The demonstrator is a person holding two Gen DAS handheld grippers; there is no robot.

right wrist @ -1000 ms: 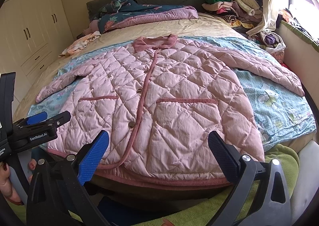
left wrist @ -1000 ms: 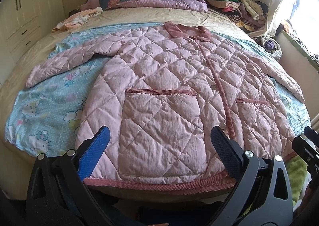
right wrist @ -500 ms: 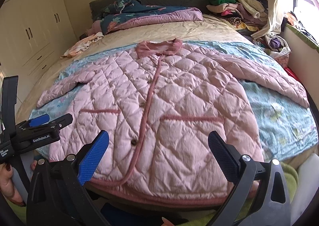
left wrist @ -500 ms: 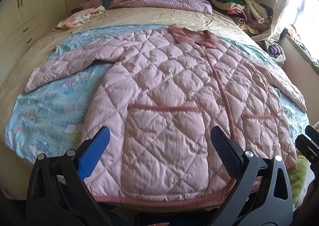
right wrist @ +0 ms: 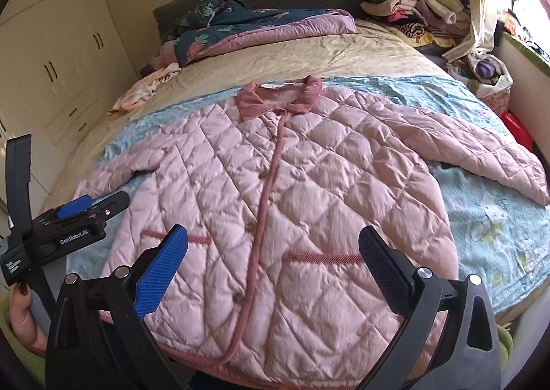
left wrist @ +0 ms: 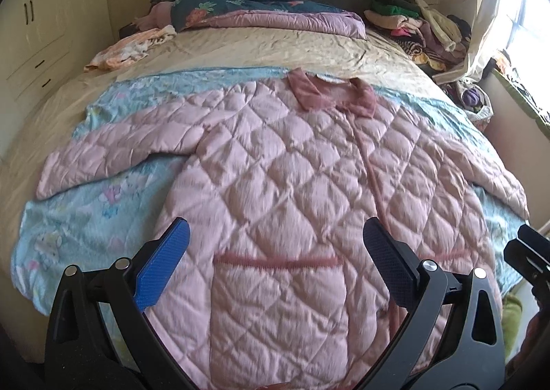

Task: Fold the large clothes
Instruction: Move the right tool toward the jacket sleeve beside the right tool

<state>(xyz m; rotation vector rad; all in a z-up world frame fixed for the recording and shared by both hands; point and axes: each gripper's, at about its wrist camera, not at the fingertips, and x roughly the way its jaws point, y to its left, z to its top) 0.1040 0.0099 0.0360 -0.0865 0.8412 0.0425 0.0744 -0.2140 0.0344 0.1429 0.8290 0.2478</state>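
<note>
A pink quilted jacket [left wrist: 285, 184] [right wrist: 275, 204] lies face up and spread flat on the bed, collar toward the headboard, both sleeves stretched out to the sides. My left gripper [left wrist: 275, 252] hovers open over its lower left front, above the pocket, with nothing between its fingers. My right gripper [right wrist: 273, 252] hovers open over the lower front near the button placket, also holding nothing. The left gripper's body [right wrist: 72, 221] shows at the left of the right wrist view, held by a hand [right wrist: 20, 311].
A light blue cartoon-print sheet [left wrist: 86, 221] [right wrist: 491, 218] lies under the jacket. A folded quilt [left wrist: 261, 8] sits by the headboard, a clothes pile [right wrist: 412, 8] at the far right corner, a small garment [left wrist: 130, 49] far left. Cabinets [right wrist: 51, 63] line the left wall.
Both grippers have moved forward over the jacket; its hem has passed under them and the pockets now sit near the fingertips. Both stay open.
</note>
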